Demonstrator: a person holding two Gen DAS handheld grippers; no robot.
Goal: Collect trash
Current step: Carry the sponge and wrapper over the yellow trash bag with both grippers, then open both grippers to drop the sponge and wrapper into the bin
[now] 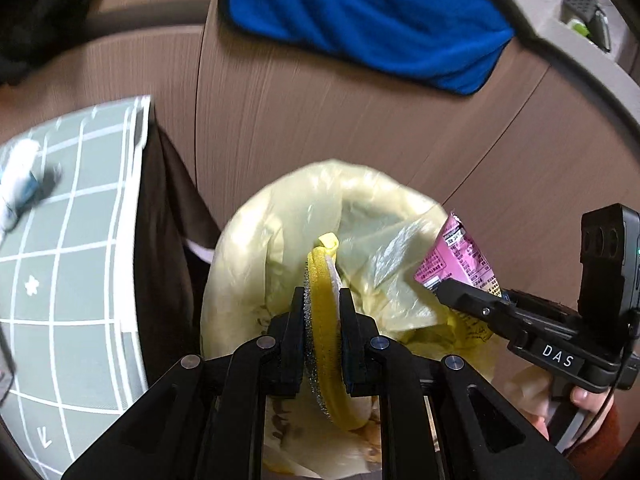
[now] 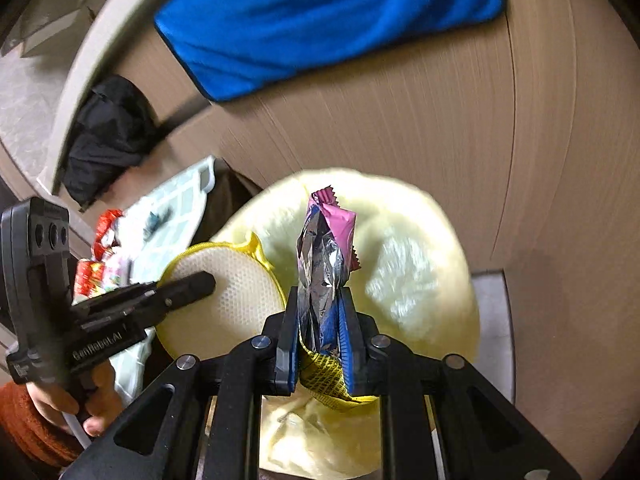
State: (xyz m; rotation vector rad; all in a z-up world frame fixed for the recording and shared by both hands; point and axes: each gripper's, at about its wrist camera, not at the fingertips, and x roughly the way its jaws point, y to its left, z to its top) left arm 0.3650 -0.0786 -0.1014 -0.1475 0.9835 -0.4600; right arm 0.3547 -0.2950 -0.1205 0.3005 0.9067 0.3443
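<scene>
A bin lined with a pale yellow bag (image 1: 280, 232) (image 2: 420, 280) stands open below both grippers. My left gripper (image 1: 320, 292) is shut on a round scrubbing pad (image 1: 326, 344) with a yellow rim, held on edge over the bag's mouth. From the right wrist, the pad's white mesh face (image 2: 236, 304) shows behind the left gripper (image 2: 204, 280). My right gripper (image 2: 320, 292) is shut on a crumpled pink and yellow snack wrapper (image 2: 324, 248) with a silver inside, which sticks up above the bag. The wrapper (image 1: 460, 256) and right gripper (image 1: 444, 292) also appear at the right of the left wrist view.
A brown cabinet front (image 1: 320, 120) rises behind the bin, with a blue towel (image 1: 360, 16) hanging on it. Left of the bin is a grey grid-patterned surface (image 1: 72, 260) with a white and blue object (image 1: 20, 184). Red packets (image 2: 100, 256) and black cloth (image 2: 108, 136) lie further left.
</scene>
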